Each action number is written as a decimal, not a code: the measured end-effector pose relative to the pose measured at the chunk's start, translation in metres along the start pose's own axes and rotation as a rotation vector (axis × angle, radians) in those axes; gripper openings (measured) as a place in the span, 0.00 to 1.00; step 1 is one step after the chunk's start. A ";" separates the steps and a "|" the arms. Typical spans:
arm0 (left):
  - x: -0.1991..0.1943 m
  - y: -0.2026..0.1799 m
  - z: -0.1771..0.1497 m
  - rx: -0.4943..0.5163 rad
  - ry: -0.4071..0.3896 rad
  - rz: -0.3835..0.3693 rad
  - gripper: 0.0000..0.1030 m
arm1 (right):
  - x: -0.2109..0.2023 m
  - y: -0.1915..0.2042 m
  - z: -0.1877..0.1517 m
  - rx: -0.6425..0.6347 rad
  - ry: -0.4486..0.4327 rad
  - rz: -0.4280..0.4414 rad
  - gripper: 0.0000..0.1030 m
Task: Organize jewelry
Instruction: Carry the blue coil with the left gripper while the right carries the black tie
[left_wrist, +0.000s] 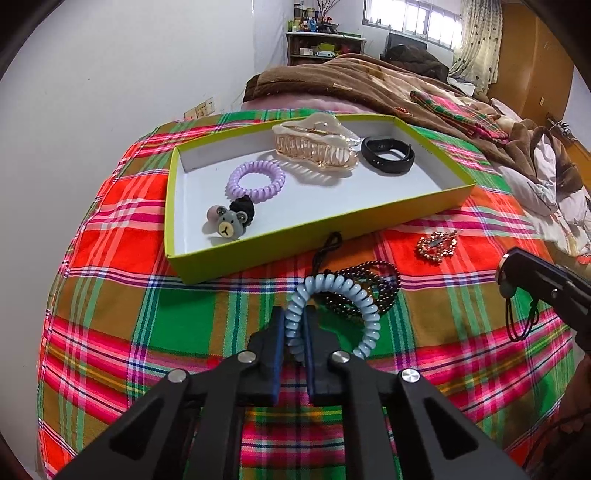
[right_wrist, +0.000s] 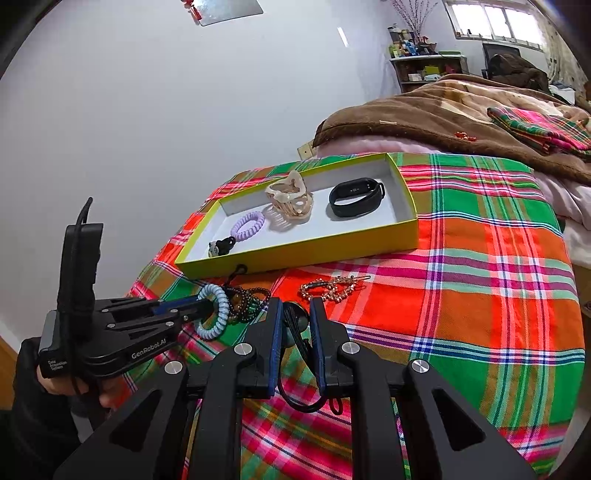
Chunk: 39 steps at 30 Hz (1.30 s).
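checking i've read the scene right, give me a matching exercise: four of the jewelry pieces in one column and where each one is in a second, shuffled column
Things:
1. blue coil hair tie
2. purple coil hair tie
3. gold brooch
4. black band

Places:
A. in the box, at its right end
B. on the plaid cloth, right of the dark beads
C. between the fingers of the left gripper
D. in the box, beside the bear tie

Pairs: 1-C, 2-D, 3-B, 4-A
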<state>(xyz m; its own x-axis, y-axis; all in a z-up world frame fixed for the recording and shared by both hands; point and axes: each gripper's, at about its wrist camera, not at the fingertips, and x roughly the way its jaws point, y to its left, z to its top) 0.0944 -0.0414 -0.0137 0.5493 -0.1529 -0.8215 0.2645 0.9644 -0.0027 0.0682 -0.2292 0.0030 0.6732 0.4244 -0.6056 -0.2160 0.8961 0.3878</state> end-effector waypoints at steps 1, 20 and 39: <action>-0.002 0.000 0.000 -0.001 -0.005 -0.001 0.10 | 0.000 0.000 0.000 0.001 -0.001 -0.001 0.15; -0.043 0.006 0.006 -0.020 -0.105 -0.034 0.10 | -0.019 0.015 0.006 -0.023 -0.030 -0.011 0.15; -0.063 0.030 0.044 -0.052 -0.172 -0.074 0.10 | -0.021 0.026 0.048 -0.053 -0.071 -0.025 0.15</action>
<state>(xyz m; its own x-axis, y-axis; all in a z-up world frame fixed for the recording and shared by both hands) 0.1029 -0.0121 0.0632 0.6584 -0.2541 -0.7085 0.2704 0.9583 -0.0924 0.0824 -0.2210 0.0594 0.7269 0.3932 -0.5630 -0.2344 0.9127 0.3348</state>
